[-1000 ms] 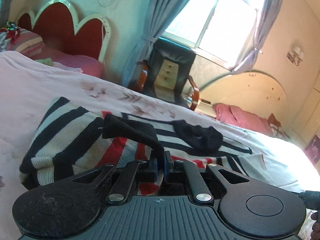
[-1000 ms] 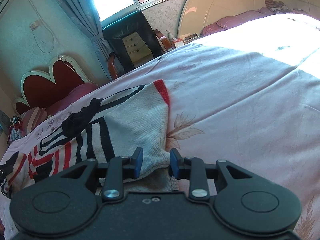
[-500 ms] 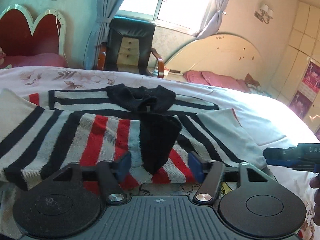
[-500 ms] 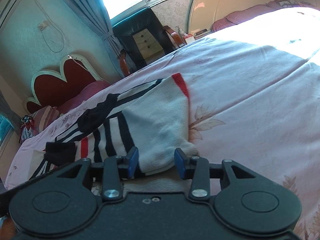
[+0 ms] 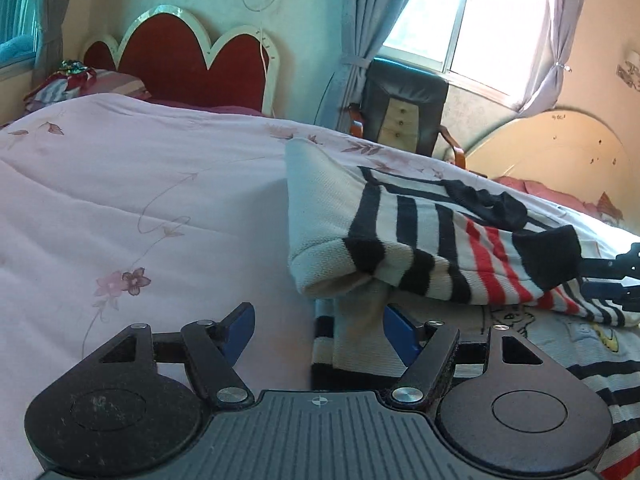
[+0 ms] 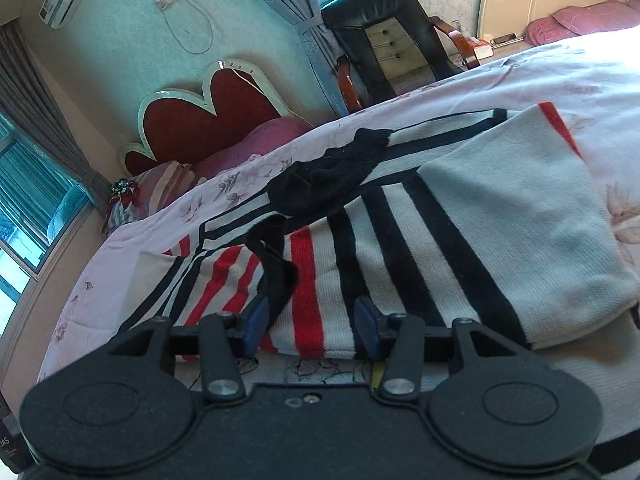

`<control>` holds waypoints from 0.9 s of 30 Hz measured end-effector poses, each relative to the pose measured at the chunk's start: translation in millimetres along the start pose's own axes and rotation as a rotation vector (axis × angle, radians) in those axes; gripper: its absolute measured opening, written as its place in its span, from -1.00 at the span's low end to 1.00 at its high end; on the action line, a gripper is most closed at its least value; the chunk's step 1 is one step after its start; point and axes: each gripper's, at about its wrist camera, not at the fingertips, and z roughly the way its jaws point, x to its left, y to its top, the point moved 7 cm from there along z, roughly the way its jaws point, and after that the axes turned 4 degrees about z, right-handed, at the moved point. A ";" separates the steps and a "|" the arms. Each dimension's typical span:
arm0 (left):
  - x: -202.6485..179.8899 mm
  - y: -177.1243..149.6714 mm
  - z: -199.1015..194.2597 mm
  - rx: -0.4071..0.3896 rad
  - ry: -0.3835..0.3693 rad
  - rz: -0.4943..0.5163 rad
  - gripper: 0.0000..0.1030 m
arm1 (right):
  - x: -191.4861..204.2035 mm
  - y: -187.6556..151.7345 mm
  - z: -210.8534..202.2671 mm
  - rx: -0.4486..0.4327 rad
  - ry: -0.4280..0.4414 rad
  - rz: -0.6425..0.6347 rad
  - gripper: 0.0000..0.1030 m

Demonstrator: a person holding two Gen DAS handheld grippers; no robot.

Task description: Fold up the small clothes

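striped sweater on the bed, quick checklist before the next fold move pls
1. Left gripper open: ok, blue pads wide apart with the sweater's lower edge between them, nothing clamped.
2. Right gripper open: ok, pads apart over the striped knit.
3. Sleeves of the black, white and red striped knit sweater folded inward: ok, the plain white sleeve lies across the body; the black cuff rests on top.
4. Sweater flat on the pink floral bedspread: not ok, the folded sleeve edge is puffed up.
5. Black collar tidy: not ok, bunched.
6. Hem free underneath: cannot tell.
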 end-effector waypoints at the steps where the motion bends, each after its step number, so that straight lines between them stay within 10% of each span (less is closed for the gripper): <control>1: 1.0 1.2 3.7 0.004 -0.002 0.007 0.37 | 0.2 1.3 5.5 0.003 -0.009 0.003 -0.09; 7: -6.9 10.3 28.8 0.014 0.004 0.053 0.30 | 10.5 7.4 19.8 0.015 -0.032 -0.061 -0.87; 9: -7.3 14.3 32.2 0.011 0.003 0.047 -0.03 | 15.6 12.1 9.4 -0.015 -0.033 -0.105 -0.88; 15: -13.5 17.3 41.2 0.017 -0.004 0.075 -0.12 | -9.7 41.5 -37.6 -0.167 -0.097 -0.105 -0.88; 27: -15.1 24.1 52.5 0.027 -0.067 0.032 -0.39 | -50.1 24.4 -22.6 -0.067 -0.132 -0.042 -0.75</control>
